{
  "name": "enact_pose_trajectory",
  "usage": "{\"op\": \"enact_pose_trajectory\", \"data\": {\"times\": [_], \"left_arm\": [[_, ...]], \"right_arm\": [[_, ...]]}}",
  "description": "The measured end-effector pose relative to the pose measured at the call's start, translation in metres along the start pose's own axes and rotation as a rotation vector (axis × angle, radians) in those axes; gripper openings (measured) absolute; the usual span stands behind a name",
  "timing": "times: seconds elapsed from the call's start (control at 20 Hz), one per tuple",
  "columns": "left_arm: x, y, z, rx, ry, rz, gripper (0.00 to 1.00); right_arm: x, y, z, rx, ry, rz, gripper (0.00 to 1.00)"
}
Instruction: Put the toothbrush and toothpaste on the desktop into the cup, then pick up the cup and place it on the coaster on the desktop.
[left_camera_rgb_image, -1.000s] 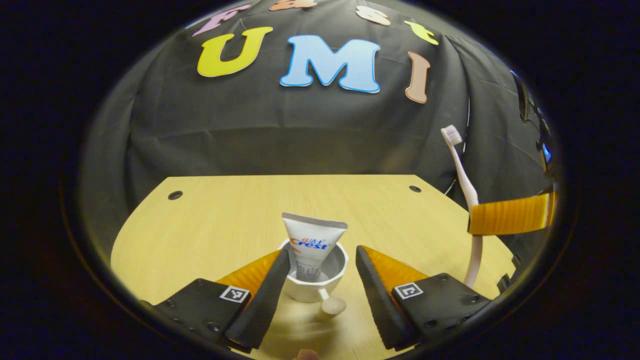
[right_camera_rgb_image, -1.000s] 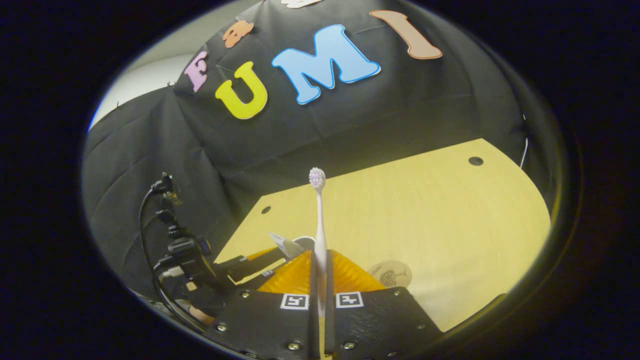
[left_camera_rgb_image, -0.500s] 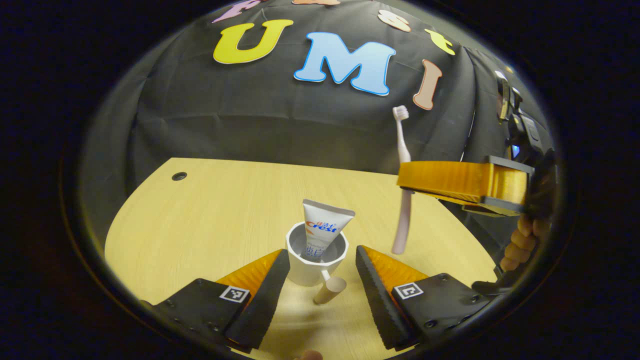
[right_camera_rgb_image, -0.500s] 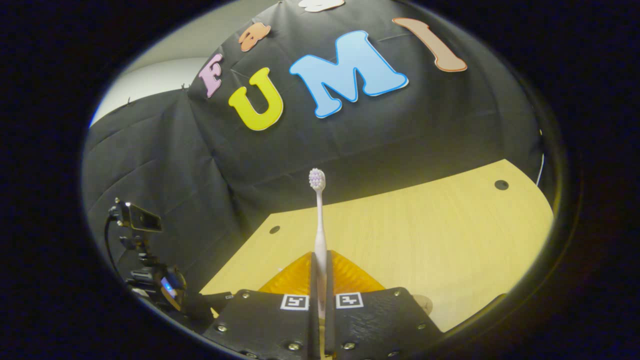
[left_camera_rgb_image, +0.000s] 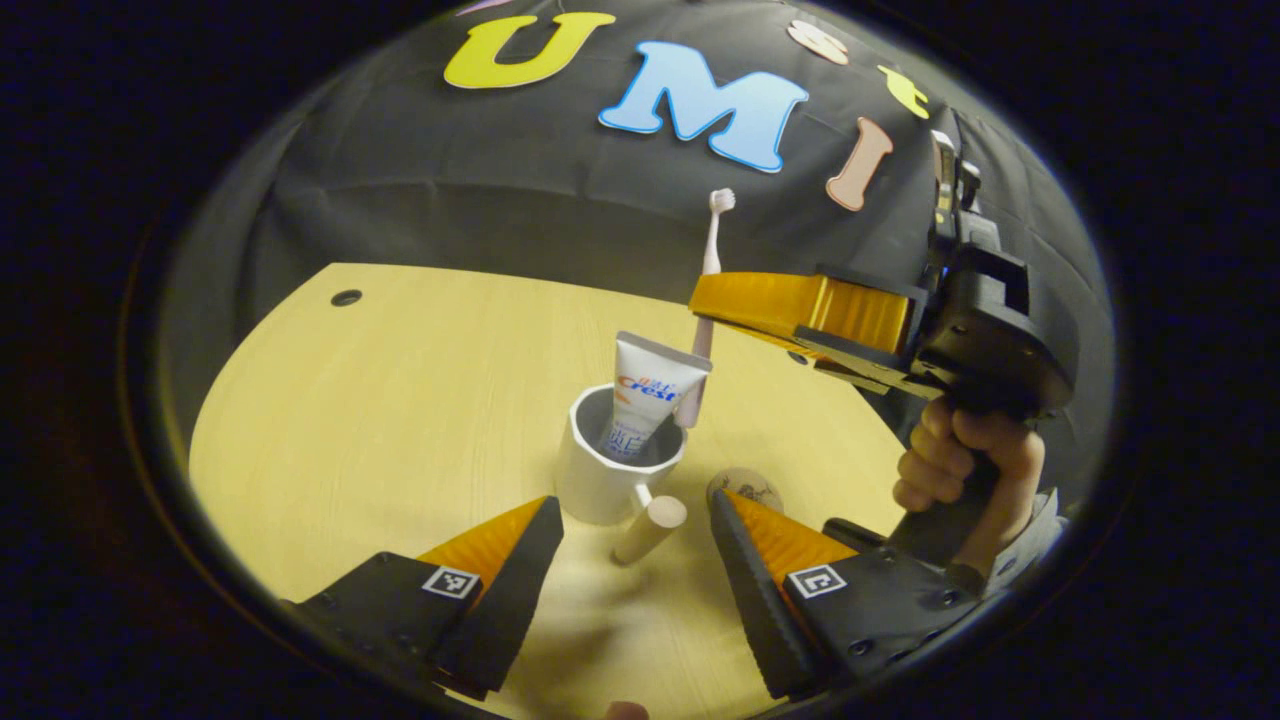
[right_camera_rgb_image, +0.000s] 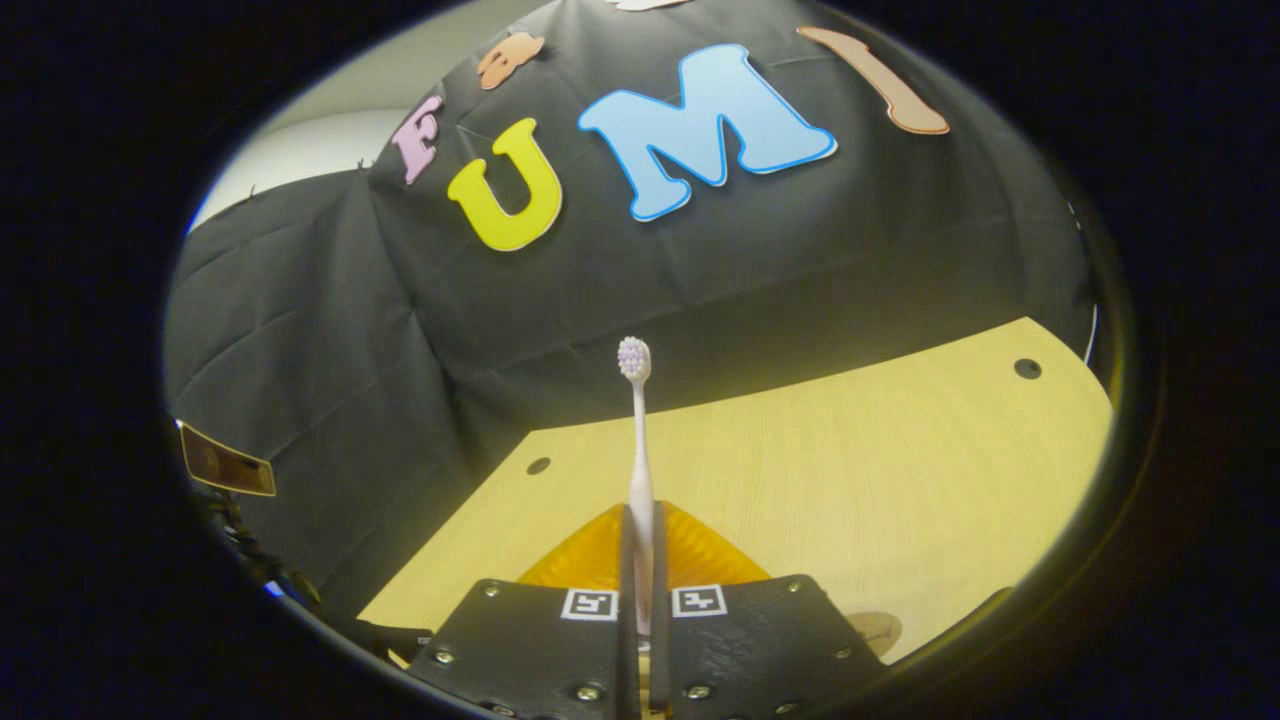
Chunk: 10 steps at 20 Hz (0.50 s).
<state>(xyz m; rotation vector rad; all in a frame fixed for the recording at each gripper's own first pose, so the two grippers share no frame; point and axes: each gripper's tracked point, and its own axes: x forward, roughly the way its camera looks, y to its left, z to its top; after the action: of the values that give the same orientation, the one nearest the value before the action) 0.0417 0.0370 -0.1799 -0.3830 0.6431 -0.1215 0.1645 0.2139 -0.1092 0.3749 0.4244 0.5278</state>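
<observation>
**Toothbrush held upright at the cup's far rim**

Toothbrush (left_camera_rgb_image: 706, 300) stands nearly upright in the left gripper view, bristles up, its lower end dipping behind the far right rim of the cup (left_camera_rgb_image: 612, 470).

Going left to right in the left gripper view: the wooden desktop (left_camera_rgb_image: 380, 400) carries a small dark hole near its far left edge. Near the middle stands the white cup, with the toothpaste (left_camera_rgb_image: 645, 395) tube leaning inside it, flat crimped end up. A short wooden handle (left_camera_rgb_image: 648, 528) sticks out of the cup's near side towards the camera. The left gripper (left_camera_rgb_image: 633, 555) is spread wide, its two fingers either side of that handle and touching nothing. Just right of the cup, partly hidden behind the right finger, lies the round coaster (left_camera_rgb_image: 745, 487). Further right the right gripper (left_camera_rgb_image: 745, 305) reaches in from the right above the cup, and a hand (left_camera_rgb_image: 965, 465) grasps its grip.

In the right gripper view the right gripper (right_camera_rgb_image: 640, 570) is clamped on the toothbrush (right_camera_rgb_image: 637, 440) handle, both fingers pressing on it, the brush head pointing up in front of the black cloth wall. An edge of the coaster (right_camera_rgb_image: 872, 630) peeps out at the near right beside the gripper body.
</observation>
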Motion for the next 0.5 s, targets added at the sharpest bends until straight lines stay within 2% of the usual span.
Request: {"op": "enact_pose_trajectory", "data": {"times": [0.05,0.2,0.35,0.4,0.45,0.5], "left_arm": [[0.0,0.001,-0.003,-0.005,0.006,-0.001,0.92],[0.002,0.002,-0.012,-0.036,0.034,-0.004,0.97],[0.001,0.003,-0.016,-0.027,0.042,0.001,0.96],[0.001,0.003,-0.016,-0.027,0.046,0.002,0.92],[0.001,0.004,-0.017,-0.03,0.049,0.003,0.96],[0.003,0.005,-0.018,-0.033,0.053,0.005,0.96]], "right_arm": [[0.003,-0.001,-0.003,-0.005,0.007,-0.008,0.05],[0.01,0.0,-0.013,-0.008,0.035,-0.015,0.05],[0.014,-0.002,-0.022,-0.017,0.062,-0.027,0.06],[0.011,-0.002,-0.023,-0.02,0.068,-0.034,0.06],[0.01,-0.003,-0.023,-0.019,0.074,-0.033,0.07],[0.011,-0.003,-0.025,-0.015,0.08,-0.035,0.07]]}}
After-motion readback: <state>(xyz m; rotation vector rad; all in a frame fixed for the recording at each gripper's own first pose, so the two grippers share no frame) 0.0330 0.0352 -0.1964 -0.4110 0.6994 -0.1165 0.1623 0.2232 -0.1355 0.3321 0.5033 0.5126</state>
